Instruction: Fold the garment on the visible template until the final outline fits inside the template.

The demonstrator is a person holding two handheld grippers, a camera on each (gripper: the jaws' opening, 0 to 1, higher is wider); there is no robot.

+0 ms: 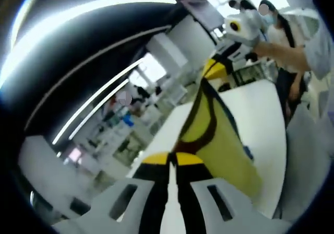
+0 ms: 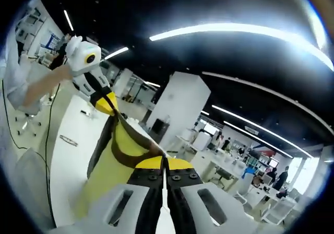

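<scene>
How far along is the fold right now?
Done: both grippers have the yellow garment pinched and lifted off the white table. In hand: left gripper and right gripper hold it stretched between them. Left: laying it down and folding; no template is visible.

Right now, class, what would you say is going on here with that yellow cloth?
A person is holding a yellow garment with dark trim up in the air, stretched between two handheld grippers. The left gripper is shut on one end of it, and the right gripper is shut on the other. The cloth hangs above a white table. No fold shows yet, and the template cannot be made out. Other people and desks fill the office behind.
</scene>
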